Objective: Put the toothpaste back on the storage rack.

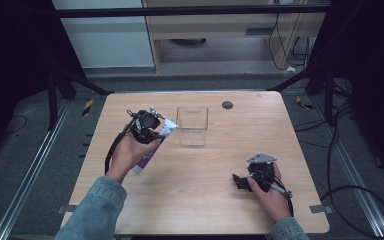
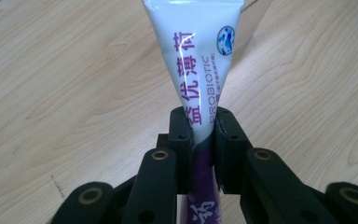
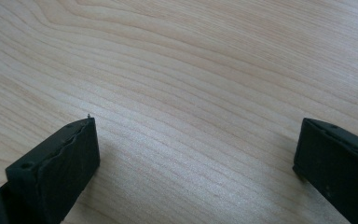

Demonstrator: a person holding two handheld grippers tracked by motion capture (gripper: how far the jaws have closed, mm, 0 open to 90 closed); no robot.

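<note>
The person wore blue denim sleeves (image 1: 96, 207) on both forearms. Each hand carried a black gripper: the left gripper (image 1: 147, 125) and the right gripper (image 1: 252, 177), the right one topped by a grey three-cornered plate (image 1: 261, 158). A black cable (image 1: 111, 150) trailed from the left one. Up close, the black linkage arms bore brass-ringed screw holes (image 2: 160, 155), and the pads had wavy, ridged inner faces (image 3: 67, 144).

- The right black two-jaw tongs (image 3: 196, 154) stand with their jaws wide apart, one at each lower corner (nothing between them).
- The left pad (image 3: 70, 158) has a wavy, ridged inner face.
- Beneath lies the pale wooden counter (image 3: 191, 70), its grain running in long diagonal curves.
</note>
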